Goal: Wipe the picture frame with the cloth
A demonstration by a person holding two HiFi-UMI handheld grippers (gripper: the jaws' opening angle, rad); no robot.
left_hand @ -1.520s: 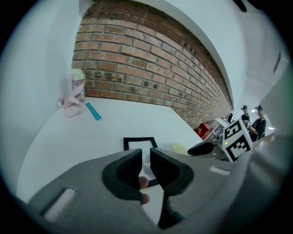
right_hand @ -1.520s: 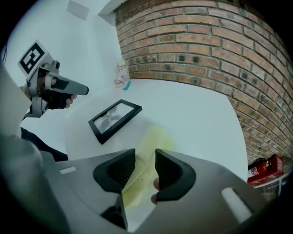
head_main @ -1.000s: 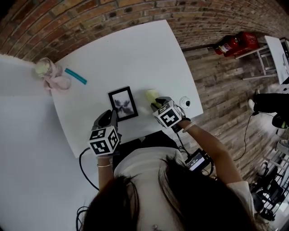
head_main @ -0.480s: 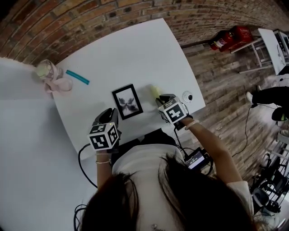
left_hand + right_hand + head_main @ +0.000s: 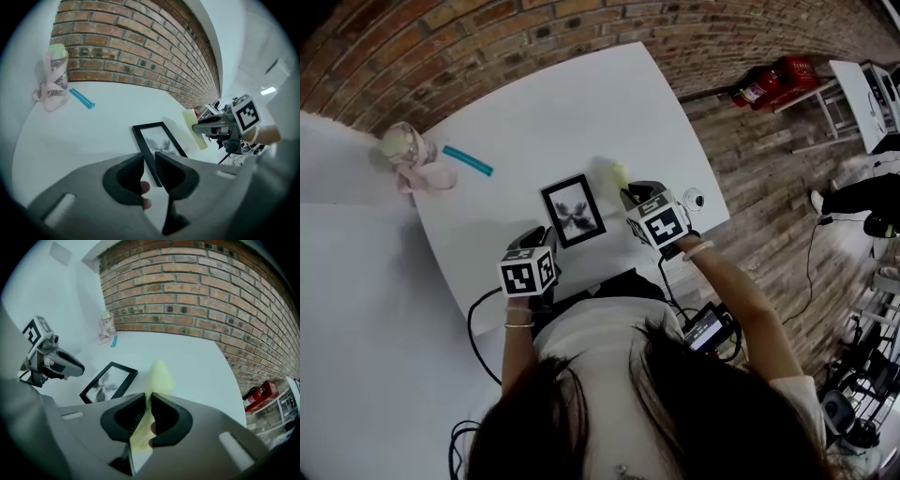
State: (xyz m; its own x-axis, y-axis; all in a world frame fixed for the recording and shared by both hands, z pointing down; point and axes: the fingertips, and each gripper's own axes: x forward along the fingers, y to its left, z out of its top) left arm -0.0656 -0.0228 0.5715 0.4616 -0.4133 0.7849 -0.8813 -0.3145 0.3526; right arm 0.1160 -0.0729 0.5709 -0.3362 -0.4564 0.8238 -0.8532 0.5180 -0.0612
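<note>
The white desk [image 5: 572, 103] stands against a brick wall [image 5: 487, 37]. The picture frame [image 5: 573, 209], black-edged with a dark print behind glass, lies flat on it, close to the near edge and between the 2 grippers.

The right gripper [image 5: 147, 397] is just right of the frame. Its jaws are closing, and the pale yellow cloth [image 5: 159, 373] is pinched between the pads. One end of the cloth sticks out past the jaw tips toward the far side, beside the frame's right edge. Whether that free end touches the desk cannot be told.

The left gripper [image 5: 149, 157] points at the frame's near left corner. Its jaws are opening, with a narrow gap between the pads. The frame's left edge shows through that gap, but the pads do not press on it.

At the desk's far left sit a pink ribbon bundle [image 5: 422, 173] and, just right of it, a teal stick [image 5: 469, 160], both well apart from the frame. 2 red fire extinguishers [image 5: 778, 82] lie on the wooden floor at the right.
</note>
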